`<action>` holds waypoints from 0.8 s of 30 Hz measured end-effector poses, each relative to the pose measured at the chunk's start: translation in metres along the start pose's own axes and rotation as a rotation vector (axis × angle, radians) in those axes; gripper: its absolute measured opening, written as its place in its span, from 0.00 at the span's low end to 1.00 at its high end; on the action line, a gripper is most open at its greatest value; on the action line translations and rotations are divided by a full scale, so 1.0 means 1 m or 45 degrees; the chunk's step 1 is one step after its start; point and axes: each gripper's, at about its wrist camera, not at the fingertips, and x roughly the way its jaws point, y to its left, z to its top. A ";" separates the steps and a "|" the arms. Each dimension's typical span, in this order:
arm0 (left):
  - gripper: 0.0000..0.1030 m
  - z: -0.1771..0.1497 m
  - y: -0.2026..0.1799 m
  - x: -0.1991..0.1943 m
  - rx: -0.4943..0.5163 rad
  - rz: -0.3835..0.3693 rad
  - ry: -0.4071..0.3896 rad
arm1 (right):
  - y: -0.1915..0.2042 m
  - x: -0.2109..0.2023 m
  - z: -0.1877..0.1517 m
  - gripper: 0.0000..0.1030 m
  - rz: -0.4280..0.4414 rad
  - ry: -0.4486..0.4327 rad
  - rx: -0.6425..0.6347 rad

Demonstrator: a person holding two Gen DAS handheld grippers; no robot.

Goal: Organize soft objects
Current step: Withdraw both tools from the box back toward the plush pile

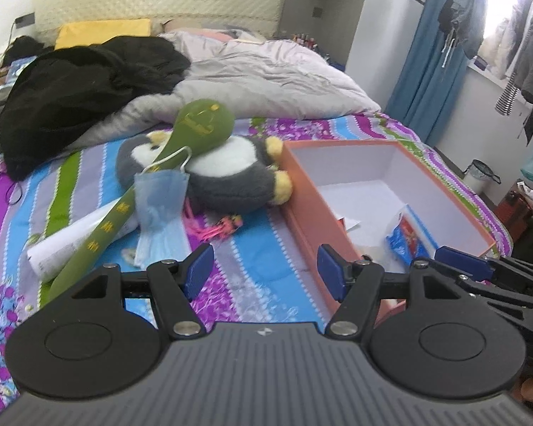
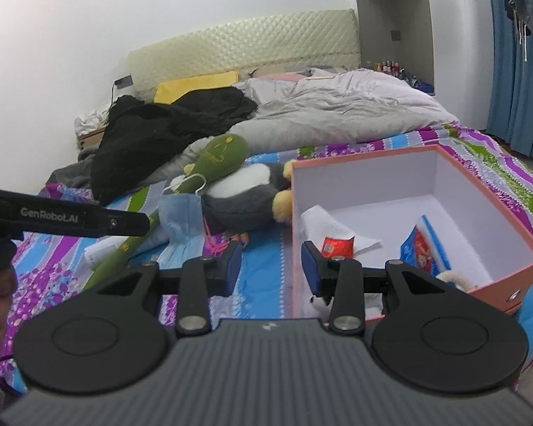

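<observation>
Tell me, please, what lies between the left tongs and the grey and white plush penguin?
In the left wrist view, between the left tongs and the penguin, lies striped bedsheet with a small pink tasselled trinket.

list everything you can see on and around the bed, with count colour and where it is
penguin plush: 1, grey and white with yellow feet, on the bedsheet against the box's left wall
green plush: 1, long, olive green, lying across the penguin
face mask: 1, light blue, loop hooked over the green plush
paper roll: 1, white, under the green plush
pink cord: 1, on the sheet below the penguin
box: 1, orange outside, white inside, open, on the bed
blue packet: 1, inside the box
red packet: 1, inside the box
black garment: 1, heaped on the bed
duvet: 1, pale grey, bunched near the headboard
left gripper: open
right gripper: open
</observation>
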 end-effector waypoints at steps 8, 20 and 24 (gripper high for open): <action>0.69 -0.025 0.026 -0.001 -0.047 0.035 0.041 | 0.021 0.008 -0.014 0.39 0.017 0.043 -0.013; 0.69 -0.059 0.057 -0.007 -0.093 0.080 0.093 | 0.049 0.020 -0.047 0.39 0.048 0.121 -0.020; 0.69 -0.077 0.069 -0.011 -0.141 0.095 0.130 | 0.059 0.024 -0.062 0.39 0.052 0.175 -0.040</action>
